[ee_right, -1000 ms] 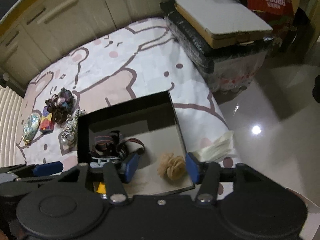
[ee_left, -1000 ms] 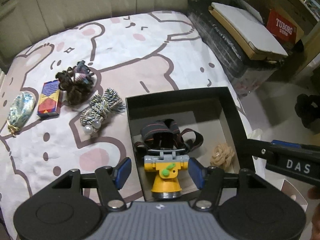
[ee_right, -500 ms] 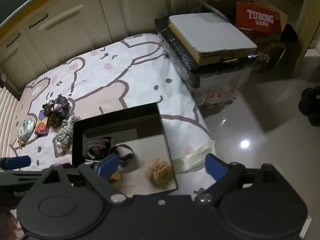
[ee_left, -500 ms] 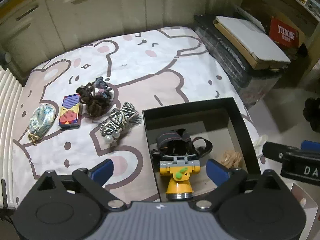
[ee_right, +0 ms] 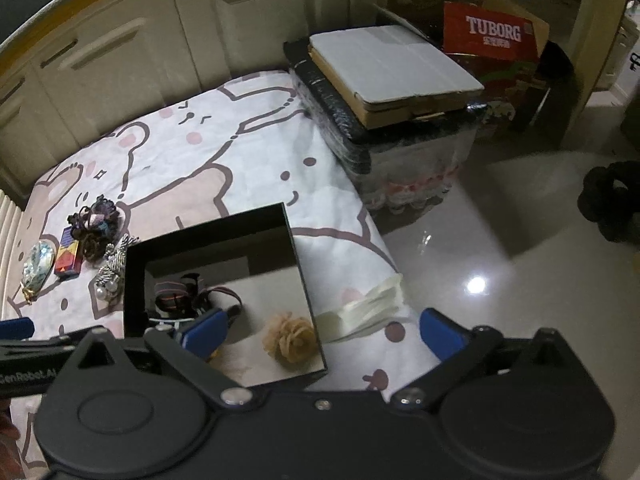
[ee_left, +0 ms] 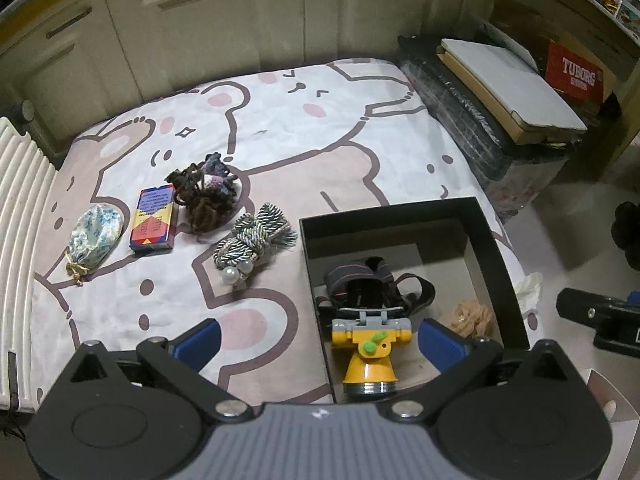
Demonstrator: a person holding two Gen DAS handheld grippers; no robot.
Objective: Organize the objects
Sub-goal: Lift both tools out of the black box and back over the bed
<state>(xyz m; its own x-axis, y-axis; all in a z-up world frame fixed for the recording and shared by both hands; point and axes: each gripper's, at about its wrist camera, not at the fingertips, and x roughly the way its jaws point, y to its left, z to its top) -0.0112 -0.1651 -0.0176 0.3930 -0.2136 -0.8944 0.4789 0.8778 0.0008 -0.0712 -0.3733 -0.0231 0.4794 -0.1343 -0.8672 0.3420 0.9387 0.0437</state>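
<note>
Both grippers spread wide, holding nothing: left gripper (ee_left: 318, 342), right gripper (ee_right: 322, 332). Near, black box (ee_left: 494, 256) holds yellow headlamp (ee_left: 370, 354) and beige flower (ee_left: 470, 316). Farther left on bear-print sheet (ee_left: 304, 148): striped rope (ee_left: 254, 236), dark yarn bundle (ee_left: 204, 196), card pack (ee_left: 154, 218), floral pouch (ee_left: 94, 236).

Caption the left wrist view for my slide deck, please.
Open left gripper above black box holding yellow headlamp; four items on bedsheet.
</note>
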